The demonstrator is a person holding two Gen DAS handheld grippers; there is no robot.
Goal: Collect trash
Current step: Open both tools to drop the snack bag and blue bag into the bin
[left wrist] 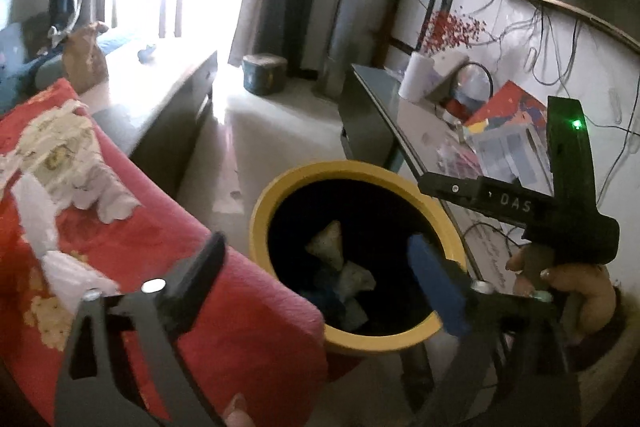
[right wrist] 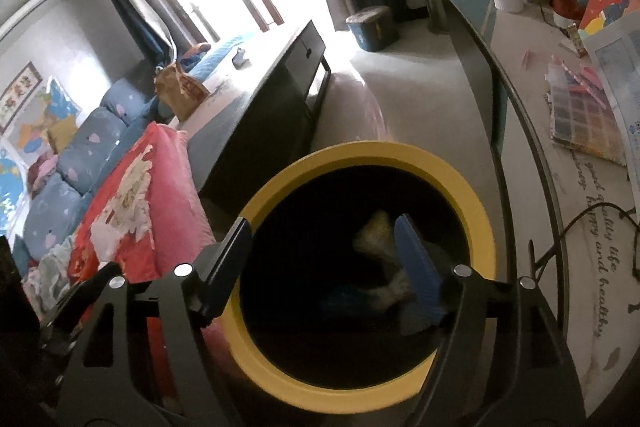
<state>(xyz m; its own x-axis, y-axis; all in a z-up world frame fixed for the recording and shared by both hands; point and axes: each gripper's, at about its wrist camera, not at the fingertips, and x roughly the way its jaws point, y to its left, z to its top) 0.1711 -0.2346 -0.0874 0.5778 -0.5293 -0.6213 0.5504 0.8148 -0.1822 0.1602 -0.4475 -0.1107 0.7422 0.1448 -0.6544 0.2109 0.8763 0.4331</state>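
Matt yellow plastic bin (right wrist: 276,187) beside soft red cloth (left wrist: 168,239).
I see crumpled paper scraps (left wrist: 332,247) inside, and a glossy glass-topped table (right wrist: 520,155).

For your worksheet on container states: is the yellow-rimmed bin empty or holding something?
Holding something. Crumpled scraps lie at the bottom of the yellow-rimmed bin, far below its rim.

Left tool (left wrist: 320,267) spread empty, right tool (right wrist: 324,255) likewise
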